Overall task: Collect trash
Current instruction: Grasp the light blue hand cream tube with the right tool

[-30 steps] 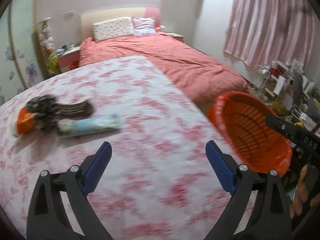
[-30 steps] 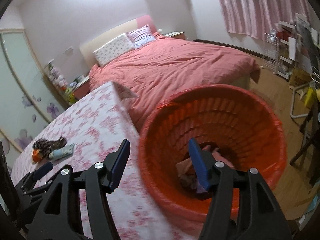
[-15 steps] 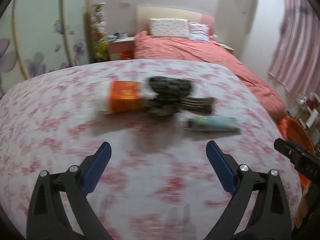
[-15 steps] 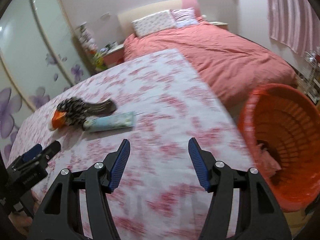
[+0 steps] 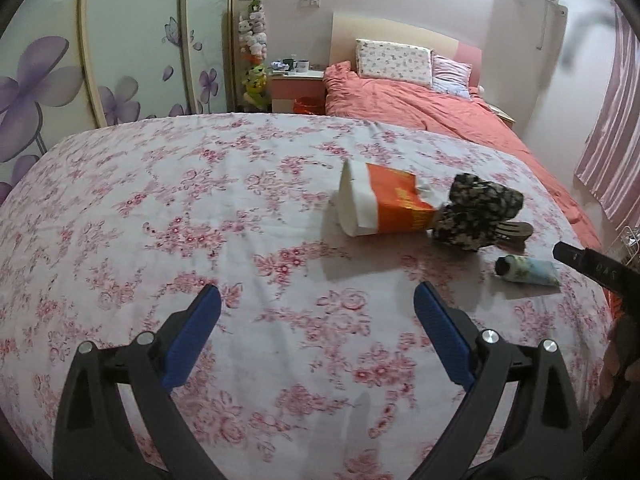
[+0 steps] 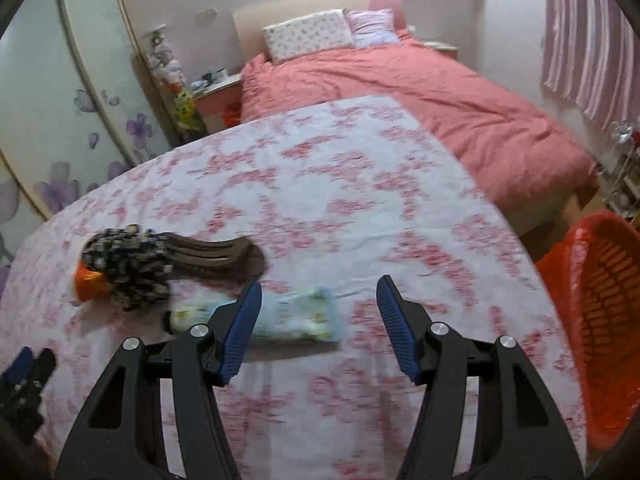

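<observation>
Two grippers empty | left gripper wide, over tablecloth | right gripper wide, above tube

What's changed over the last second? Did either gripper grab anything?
The right hand-held gripper swung from over the orange basket back to the table, now nearing the pale blue tube. The left hand-held gripper turned toward the orange packet. Nothing was grabbed; both stayed open, items unmoved.

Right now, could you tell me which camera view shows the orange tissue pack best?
The left wrist view: the orange tissue pack lies sharp and nearly whole, white tissue end exposed. In the right wrist view only a blurred orange corner peeks out behind the patterned hair clip.
</observation>
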`<state>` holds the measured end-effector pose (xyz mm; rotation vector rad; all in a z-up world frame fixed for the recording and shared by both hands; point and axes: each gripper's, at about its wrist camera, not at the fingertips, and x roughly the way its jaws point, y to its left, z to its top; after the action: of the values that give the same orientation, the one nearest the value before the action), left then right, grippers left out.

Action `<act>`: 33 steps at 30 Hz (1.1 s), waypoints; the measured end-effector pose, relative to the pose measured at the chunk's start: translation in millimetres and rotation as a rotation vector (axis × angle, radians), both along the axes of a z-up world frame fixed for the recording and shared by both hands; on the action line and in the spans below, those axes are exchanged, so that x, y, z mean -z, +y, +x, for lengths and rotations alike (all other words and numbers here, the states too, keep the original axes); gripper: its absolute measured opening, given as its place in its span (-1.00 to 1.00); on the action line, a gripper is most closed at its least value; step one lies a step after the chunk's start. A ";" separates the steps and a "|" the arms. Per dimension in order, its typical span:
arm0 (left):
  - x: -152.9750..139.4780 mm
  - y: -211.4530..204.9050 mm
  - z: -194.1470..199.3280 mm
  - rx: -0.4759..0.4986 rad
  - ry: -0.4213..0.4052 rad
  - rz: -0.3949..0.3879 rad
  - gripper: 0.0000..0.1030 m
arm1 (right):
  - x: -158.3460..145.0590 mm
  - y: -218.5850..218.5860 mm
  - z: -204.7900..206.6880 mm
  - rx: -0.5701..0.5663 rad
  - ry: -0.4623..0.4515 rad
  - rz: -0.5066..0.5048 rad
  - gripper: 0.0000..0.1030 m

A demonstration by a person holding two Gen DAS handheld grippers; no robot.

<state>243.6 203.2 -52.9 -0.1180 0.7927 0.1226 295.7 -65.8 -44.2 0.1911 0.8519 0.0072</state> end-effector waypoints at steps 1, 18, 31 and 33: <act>0.9 1.1 0.4 -0.002 0.002 -0.001 0.85 | -0.9 5.2 -0.1 -0.015 -0.004 -0.006 0.18; 3.7 3.5 -1.2 -0.007 0.006 -0.019 0.86 | 6.0 47.9 -7.5 -0.088 0.060 -0.144 0.23; 5.5 -7.6 -3.4 0.012 -0.001 -0.033 0.86 | 10.9 -8.6 -33.9 -0.030 0.051 -0.001 0.23; 7.0 -8.7 -3.1 0.011 0.004 -0.030 0.86 | 13.8 -9.1 -33.6 -0.014 0.063 0.023 0.23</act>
<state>240.5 194.5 -59.9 -0.1423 0.7994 0.1007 262.1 -74.9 -58.1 0.2081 0.9166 0.0238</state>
